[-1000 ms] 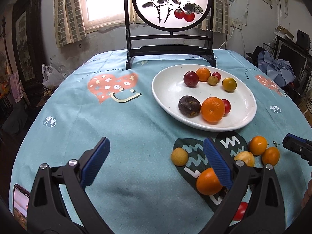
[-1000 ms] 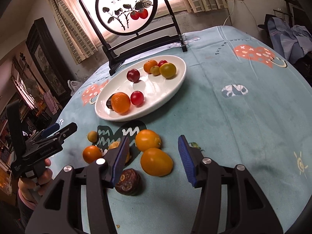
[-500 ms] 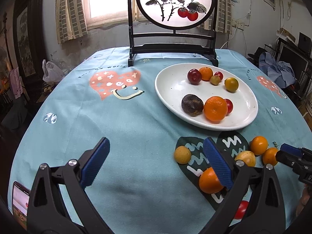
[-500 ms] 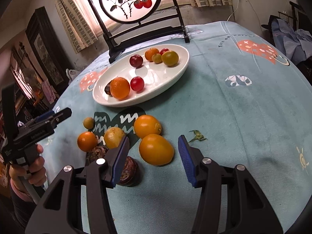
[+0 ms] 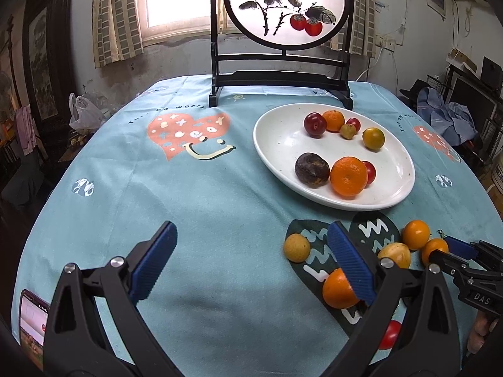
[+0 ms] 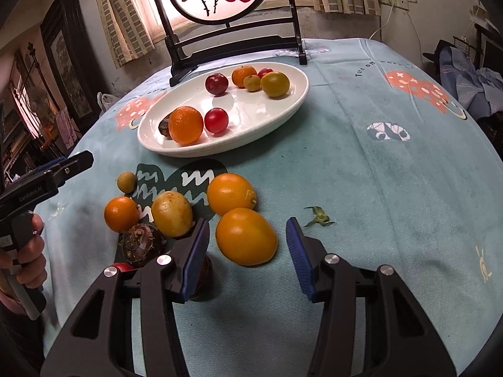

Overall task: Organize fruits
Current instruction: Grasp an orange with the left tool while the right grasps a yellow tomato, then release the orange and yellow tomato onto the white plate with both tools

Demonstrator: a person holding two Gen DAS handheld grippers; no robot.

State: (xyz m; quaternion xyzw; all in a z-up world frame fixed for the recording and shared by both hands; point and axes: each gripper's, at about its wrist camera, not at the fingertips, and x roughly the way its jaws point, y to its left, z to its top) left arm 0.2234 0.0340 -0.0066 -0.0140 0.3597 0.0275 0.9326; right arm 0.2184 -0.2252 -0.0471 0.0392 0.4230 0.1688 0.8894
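- Blue ribbed pads on the right tongs (image 6: pixel 246 259) stand apart on either side of a big orange (image 6: pixel 246 236); gaps show on both sides, so nothing is gripped.
- Left tongs (image 5: pixel 251 264) gape wide over bare cloth, holding nothing, with a small orange (image 5: pixel 338 289) behind the right pad.
- Risk: the left pad of the right tongs sits just beside a dark brown fruit (image 6: pixel 141 244), with another dark one tucked under the pad. Closing off-centre could catch or shove it.
- Risk: the big orange is round and slick, so a squeeze off its middle may squirt it forward into the second orange (image 6: pixel 230 193) touching it on the far side.
- Risk: the yellow fruit (image 6: pixel 172 213) lies near, left of the pad; a knock could roll the cluster.
- A red tomato (image 6: pixel 121 266) peeks out behind the left arm of the right tongs, mostly hidden and easy to bump.
- White plate (image 6: pixel 283 106) lies far from the tongs and already carries seven fruits; the clear patch is in its middle, so a careless drop may strike the orange on the plate (image 6: pixel 186 124) or roll.
- Green leaf scrap (image 6: pixel 317 216) lies right of the tongs, harmless.
- The teal tablecloth (image 6: pixel 361 172) is soft and may wrinkle under a drag.
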